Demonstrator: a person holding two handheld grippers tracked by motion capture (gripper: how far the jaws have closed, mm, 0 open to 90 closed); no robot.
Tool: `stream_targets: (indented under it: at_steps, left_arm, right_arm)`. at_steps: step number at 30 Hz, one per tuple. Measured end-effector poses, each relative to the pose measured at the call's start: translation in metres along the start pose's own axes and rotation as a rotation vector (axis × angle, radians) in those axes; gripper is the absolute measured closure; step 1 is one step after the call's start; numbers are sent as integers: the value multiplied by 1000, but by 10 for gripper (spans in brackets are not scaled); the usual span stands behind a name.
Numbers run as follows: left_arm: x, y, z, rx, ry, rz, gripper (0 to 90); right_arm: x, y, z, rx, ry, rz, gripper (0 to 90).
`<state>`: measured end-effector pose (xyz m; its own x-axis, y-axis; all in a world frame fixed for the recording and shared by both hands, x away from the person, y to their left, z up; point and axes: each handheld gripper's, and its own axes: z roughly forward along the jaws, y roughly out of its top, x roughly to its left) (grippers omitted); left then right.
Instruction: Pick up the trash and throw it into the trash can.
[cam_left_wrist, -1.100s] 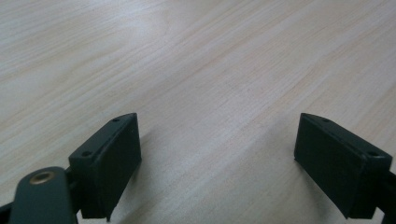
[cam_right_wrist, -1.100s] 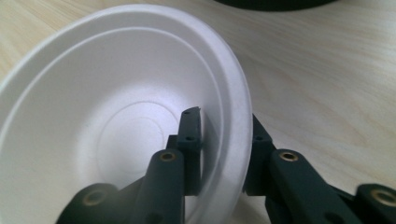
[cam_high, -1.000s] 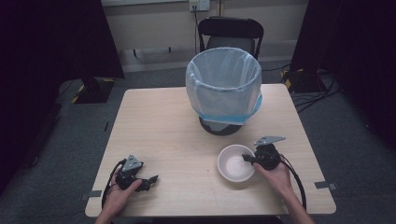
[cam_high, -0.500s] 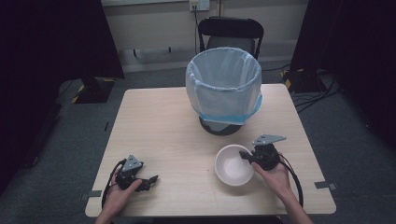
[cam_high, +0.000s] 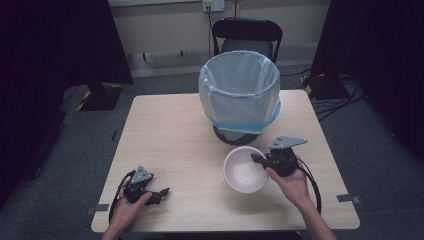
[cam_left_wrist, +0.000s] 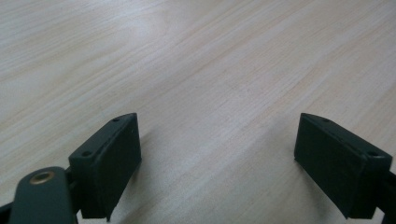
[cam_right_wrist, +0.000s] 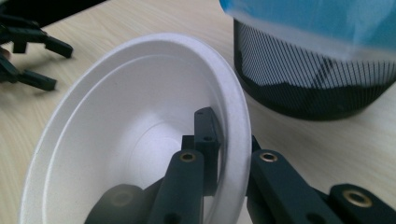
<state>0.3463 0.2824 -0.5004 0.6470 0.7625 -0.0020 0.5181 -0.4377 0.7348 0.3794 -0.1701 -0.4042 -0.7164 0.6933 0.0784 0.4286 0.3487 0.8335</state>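
The bowl (cam_high: 245, 170) has tilted up off the desk (cam_high: 175, 135), its rim pinched by the right gripper (cam_high: 257, 160); the left gripper (cam_high: 162, 192) rests with fingers (cam_left_wrist: 109, 158) spread apart.

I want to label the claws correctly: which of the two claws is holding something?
The right claw: its jaws are shut on the rim of the white bowl, one inside and one outside. The left claw is open, with bare table between its jaws.

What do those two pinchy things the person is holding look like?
Both are black. The left gripper and right gripper each carry a grey three-cornered plate on top and trail a black cable. Close up, the jaws are blocky black pads with small screw holes and brass-coloured pins. The forearms are bare, no sleeves.
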Motion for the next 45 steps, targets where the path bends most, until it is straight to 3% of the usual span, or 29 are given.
stream_targets:
  at_steps: [11,31,45]
  left_arm:
    - [0,0,0,0,0,0,142]
    - [0,0,0,0,0,0,142]
    - [0,0,0,0,0,0,142]
  right_arm:
    - [3,35,-12,-59,-3,-37,864]
    - [12,124,-49,-221,14,-108,865]
    - [-6,169,-50,-280,1,-89,865]
